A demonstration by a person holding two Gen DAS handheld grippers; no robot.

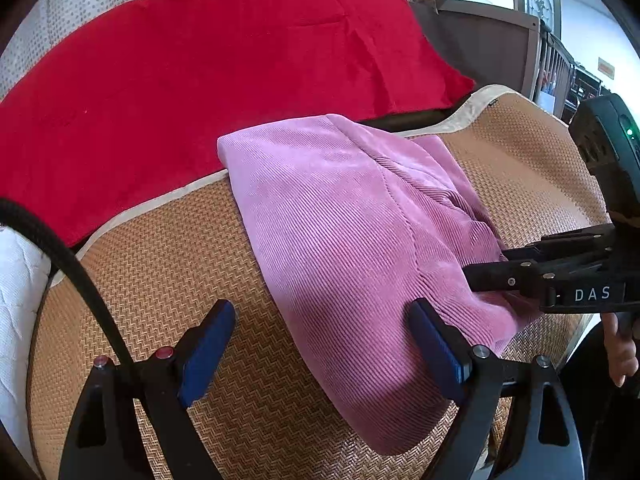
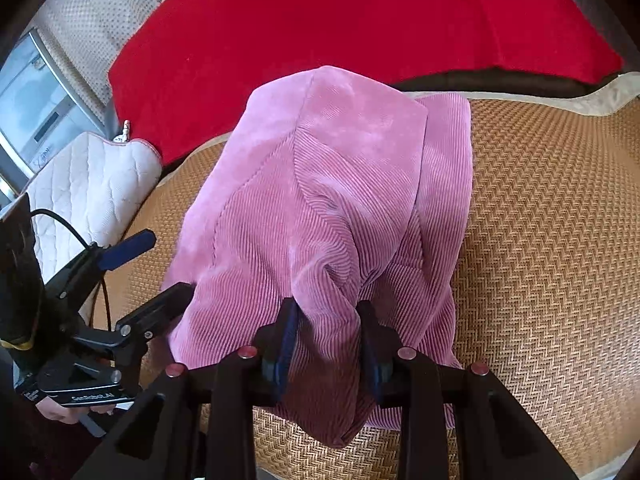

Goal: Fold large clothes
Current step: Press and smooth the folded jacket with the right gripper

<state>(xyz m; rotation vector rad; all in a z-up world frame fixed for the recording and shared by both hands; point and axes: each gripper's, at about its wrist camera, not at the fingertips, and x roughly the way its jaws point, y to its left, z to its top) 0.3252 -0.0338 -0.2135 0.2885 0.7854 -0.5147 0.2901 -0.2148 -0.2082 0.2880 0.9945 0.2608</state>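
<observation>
1. Looking along our right gripper (image 2: 329, 340), we see its blue pads (image 2: 289, 340) set narrow, pinching a bunched fold of the pink corduroy garment (image 2: 320, 200).
2. We see the garment lying folded in layers on the woven mat (image 2: 540, 240), its far end near the red blanket (image 2: 320, 20).
3. We find the near end of the garment gathered and raised between the right pads, while the rest lies on the mat.
4. We hold our left gripper (image 1: 324, 344) wide, with nothing clamped between its pads.
5. We note its right pad (image 1: 436, 348) over the garment's (image 1: 340, 220) near edge and its left pad (image 1: 208, 352) over bare mat (image 1: 160, 260); we cannot tell whether either touches.
6. We see, from the left wrist, the right gripper (image 1: 480, 276) reaching in from the right onto the garment.
7. We see a white quilted cushion (image 2: 88, 184) lying left of the mat, beside the blanket (image 1: 200, 80).
8. We see part of a hand (image 1: 620, 356) on the right gripper's grip.
</observation>
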